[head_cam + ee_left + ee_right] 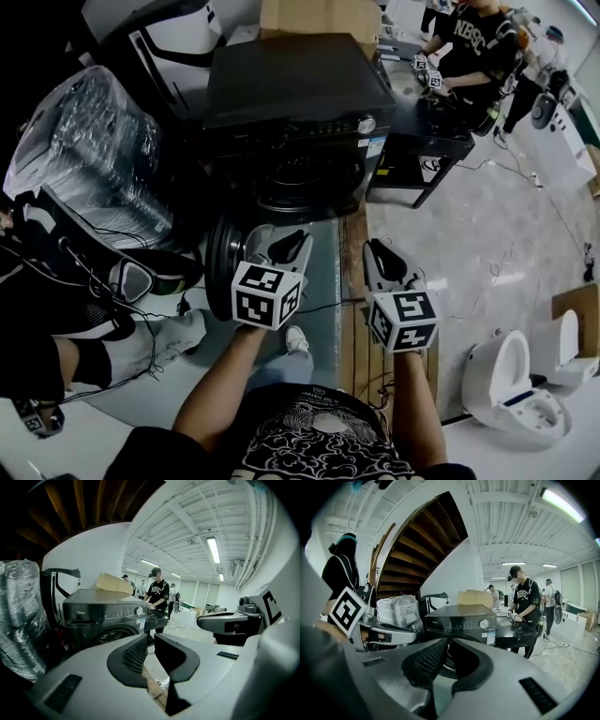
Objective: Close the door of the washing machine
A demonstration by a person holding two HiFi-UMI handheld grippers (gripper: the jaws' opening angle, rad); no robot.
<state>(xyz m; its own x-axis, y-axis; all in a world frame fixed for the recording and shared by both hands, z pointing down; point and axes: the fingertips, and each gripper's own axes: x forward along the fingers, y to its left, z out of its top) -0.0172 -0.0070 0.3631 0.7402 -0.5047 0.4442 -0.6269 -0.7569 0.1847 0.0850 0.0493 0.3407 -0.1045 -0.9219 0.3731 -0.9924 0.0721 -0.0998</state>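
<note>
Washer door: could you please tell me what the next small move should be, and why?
Probably swing the left tool over behind the door and push it toward the washer: the door stands open just left of that tool, which is shut and empty.

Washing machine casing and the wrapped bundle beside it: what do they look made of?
Washing machine casing: probably painted sheet metal, dark grey, satin; its flat top gives soft reflections. Dial: bright and shiny, chromed plastic or metal. Wrapped bundle: clear plastic film, glossy, wrinkled with sharp highlights; the contents cannot be told.
</note>
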